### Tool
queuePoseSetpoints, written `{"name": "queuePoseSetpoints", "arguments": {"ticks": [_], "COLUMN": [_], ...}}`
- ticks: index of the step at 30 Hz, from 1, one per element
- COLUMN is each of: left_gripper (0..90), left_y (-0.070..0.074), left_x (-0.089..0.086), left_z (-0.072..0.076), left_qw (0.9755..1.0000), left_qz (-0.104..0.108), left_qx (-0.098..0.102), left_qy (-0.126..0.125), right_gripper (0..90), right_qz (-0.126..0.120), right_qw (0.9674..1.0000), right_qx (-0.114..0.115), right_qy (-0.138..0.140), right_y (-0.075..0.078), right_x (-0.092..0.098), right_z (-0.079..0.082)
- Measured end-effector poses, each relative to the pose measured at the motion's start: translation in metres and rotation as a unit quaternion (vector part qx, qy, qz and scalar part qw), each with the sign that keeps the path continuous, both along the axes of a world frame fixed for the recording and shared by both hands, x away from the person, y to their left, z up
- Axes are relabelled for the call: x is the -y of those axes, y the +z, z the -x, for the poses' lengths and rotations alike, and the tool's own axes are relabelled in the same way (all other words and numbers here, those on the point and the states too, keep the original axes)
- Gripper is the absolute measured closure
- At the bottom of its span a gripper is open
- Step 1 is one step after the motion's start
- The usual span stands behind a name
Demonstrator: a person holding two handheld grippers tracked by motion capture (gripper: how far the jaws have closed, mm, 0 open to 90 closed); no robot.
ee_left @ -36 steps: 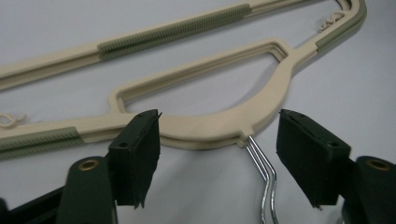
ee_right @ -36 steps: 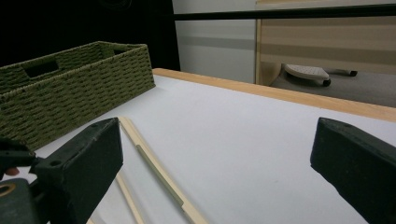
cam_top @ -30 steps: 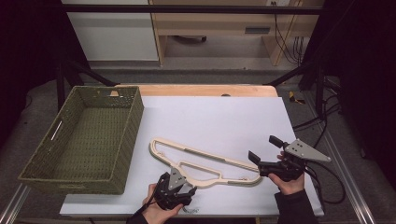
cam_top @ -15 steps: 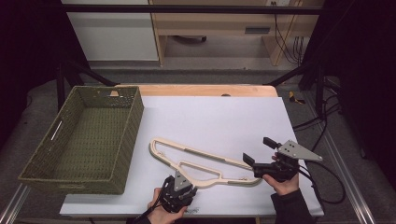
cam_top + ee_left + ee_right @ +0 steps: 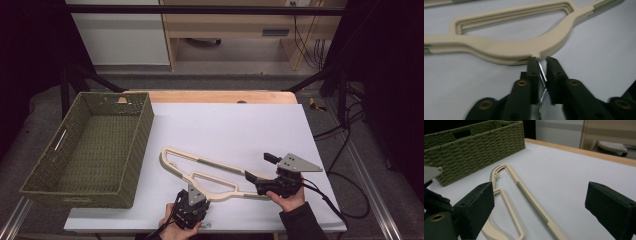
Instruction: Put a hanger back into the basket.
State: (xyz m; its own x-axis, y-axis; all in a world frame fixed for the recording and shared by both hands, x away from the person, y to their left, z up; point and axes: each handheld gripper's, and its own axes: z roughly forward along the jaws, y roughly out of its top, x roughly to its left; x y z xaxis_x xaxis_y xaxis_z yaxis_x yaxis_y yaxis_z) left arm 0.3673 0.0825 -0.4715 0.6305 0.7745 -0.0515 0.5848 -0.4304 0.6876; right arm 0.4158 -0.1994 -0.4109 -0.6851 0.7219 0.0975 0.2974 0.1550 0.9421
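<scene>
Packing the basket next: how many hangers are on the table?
2 that show: cream hangers stacked one on the other at the table's front; the stack may hide more.

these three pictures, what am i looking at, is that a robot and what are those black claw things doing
No robot here: a person holds a hand tool with two black jaws in each hand. The high view looks down on a white table. The other two pictures come from small cameras riding on the tools, looking along their jaws.

On the table lie cream clothes hangers, stacked, and a green woven basket sits at the left edge, with nothing to see inside it.

The left gripper has just been closing; its jaws pinch the thin metal hook where it leaves the hanger. The right gripper stands wide open at the hangers' other end, with a hanger arm between its jaws, not gripped.
</scene>
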Motion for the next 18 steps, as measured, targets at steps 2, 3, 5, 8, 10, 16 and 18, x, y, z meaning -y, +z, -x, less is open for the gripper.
{"name": "queuePoseSetpoints", "arguments": {"ticks": [2,3,5,8,10,16,18], "left_gripper": [81.8,82.0,82.4,83.8,84.3,87.6,88.6], "left_y": [0.000,0.001,0.001,0.004,0.006,0.017,0.022], "left_x": [0.000,-0.001,-0.001,-0.004,-0.006,-0.013,-0.016], "left_z": [0.000,-0.001,-0.001,-0.002,-0.003,-0.006,-0.007], "left_qw": [1.0000,1.0000,1.0000,1.0000,1.0000,0.9999,0.9999], "left_qz": [-0.006,-0.006,-0.003,-0.003,-0.009,-0.004,-0.001], "left_qx": [0.002,0.000,-0.001,-0.001,0.000,0.014,0.011], "left_qy": [-0.003,-0.004,0.000,-0.002,-0.004,-0.005,-0.012], "right_gripper": [11.4,11.4,11.6,14.0,14.8,20.5,22.2], "right_qz": [0.008,0.015,0.021,0.031,0.036,0.051,0.061], "right_qw": [0.9998,0.9996,0.9993,0.9980,0.9974,0.9947,0.9932], "right_qx": [-0.008,-0.011,-0.015,-0.027,-0.031,-0.043,-0.047], "right_qy": [0.016,0.023,0.028,0.049,0.055,0.079,0.087], "right_y": [-0.005,-0.007,-0.010,-0.017,-0.019,-0.027,-0.029], "right_x": [-0.008,-0.012,-0.015,-0.028,-0.032,-0.043,-0.047], "right_z": [-0.001,-0.001,-0.001,-0.001,-0.001,0.000,-0.001]}}
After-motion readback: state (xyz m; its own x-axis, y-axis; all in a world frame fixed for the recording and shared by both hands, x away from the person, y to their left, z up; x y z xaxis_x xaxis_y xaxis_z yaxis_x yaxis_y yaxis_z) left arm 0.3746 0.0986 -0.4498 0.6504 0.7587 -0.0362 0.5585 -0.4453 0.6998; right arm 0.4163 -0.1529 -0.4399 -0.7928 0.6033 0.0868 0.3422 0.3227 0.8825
